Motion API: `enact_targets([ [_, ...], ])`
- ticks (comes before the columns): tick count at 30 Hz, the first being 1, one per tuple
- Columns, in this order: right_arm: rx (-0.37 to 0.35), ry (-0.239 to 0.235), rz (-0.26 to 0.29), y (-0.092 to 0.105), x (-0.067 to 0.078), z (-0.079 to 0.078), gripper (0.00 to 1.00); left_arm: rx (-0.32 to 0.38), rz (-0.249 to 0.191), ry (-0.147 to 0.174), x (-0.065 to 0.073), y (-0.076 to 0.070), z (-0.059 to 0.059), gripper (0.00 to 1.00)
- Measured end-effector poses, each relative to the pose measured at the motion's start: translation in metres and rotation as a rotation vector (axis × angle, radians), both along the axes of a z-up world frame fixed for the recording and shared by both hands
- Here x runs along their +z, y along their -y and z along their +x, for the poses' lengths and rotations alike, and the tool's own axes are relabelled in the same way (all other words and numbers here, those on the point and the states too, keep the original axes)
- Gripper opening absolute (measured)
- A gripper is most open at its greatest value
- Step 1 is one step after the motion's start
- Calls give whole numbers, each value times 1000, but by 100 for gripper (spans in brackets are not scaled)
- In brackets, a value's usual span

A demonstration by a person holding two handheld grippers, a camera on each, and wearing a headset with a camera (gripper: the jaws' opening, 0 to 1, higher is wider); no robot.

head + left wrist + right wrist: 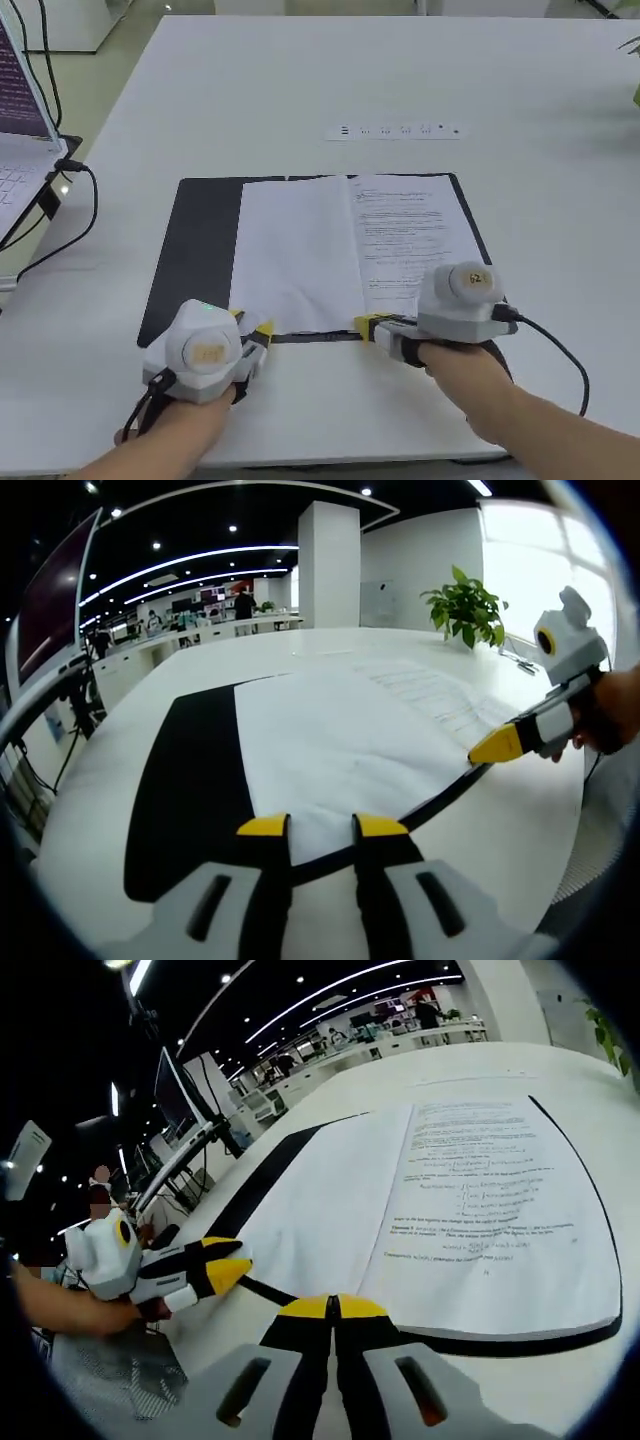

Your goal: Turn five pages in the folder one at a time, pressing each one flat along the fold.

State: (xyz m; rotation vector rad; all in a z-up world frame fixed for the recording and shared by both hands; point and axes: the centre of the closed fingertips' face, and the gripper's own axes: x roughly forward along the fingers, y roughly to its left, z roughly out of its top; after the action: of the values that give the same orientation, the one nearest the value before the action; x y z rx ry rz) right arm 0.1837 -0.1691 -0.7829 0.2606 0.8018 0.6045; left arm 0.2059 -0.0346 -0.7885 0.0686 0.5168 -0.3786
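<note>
An open folder lies on the white table, its black cover [195,250] bare at the left. A blank white page [295,250] lies left of the fold and a printed page [410,240] lies right of it. My left gripper [262,332] sits at the folder's near edge by the blank page's corner, open, with nothing between its yellow tips [322,826]. My right gripper [360,325] points left at the near end of the fold, its tips shut together [331,1307] just short of the printed page [500,1200]. Neither gripper holds paper.
An open laptop [20,150] stands at the table's left edge, with black cables [85,190] trailing beside it. A flat white strip [395,130] lies beyond the folder. A potted plant [465,610] stands at the far right. The right gripper's cable [555,345] runs off to the right.
</note>
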Motion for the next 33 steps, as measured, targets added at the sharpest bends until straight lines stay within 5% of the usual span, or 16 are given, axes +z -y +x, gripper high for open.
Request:
enact_targets([
  [3, 17, -27, 6, 1, 5, -14, 0, -1, 5, -10, 1, 0, 0, 23],
  [8, 31, -25, 62, 2, 35, -32, 0, 33, -6, -49, 2, -2, 2, 20],
  [10, 30, -20, 63, 6, 48, -38, 0, 50, -34, -85, 2, -3, 3, 19],
  [14, 20, 21, 81, 18, 76, -49, 0, 75, -120, -212, 8, 1, -1, 25],
  [16, 26, 51, 36, 27, 83, -51, 0, 62, -132, -190, 20, 3, -1, 25],
  [17, 29, 87, 19, 33, 90, -53, 0, 51, -146, -153, 33, 5, -1, 24],
  [20, 11, 95, 35, 47, 104, -61, 0, 44, -188, -159, 52, 7, -11, 25],
  [25, -71, 132, 35, 81, 123, -64, 0, 48, -221, -98, 88, 0, -26, 32],
  [31, -232, 198, 58, 128, 143, -53, 1, 52, -200, -63, 117, -11, -51, 40],
  [33, -265, 228, 41, 140, 148, -49, 9, 58, -195, -54, 126, -16, -58, 43],
])
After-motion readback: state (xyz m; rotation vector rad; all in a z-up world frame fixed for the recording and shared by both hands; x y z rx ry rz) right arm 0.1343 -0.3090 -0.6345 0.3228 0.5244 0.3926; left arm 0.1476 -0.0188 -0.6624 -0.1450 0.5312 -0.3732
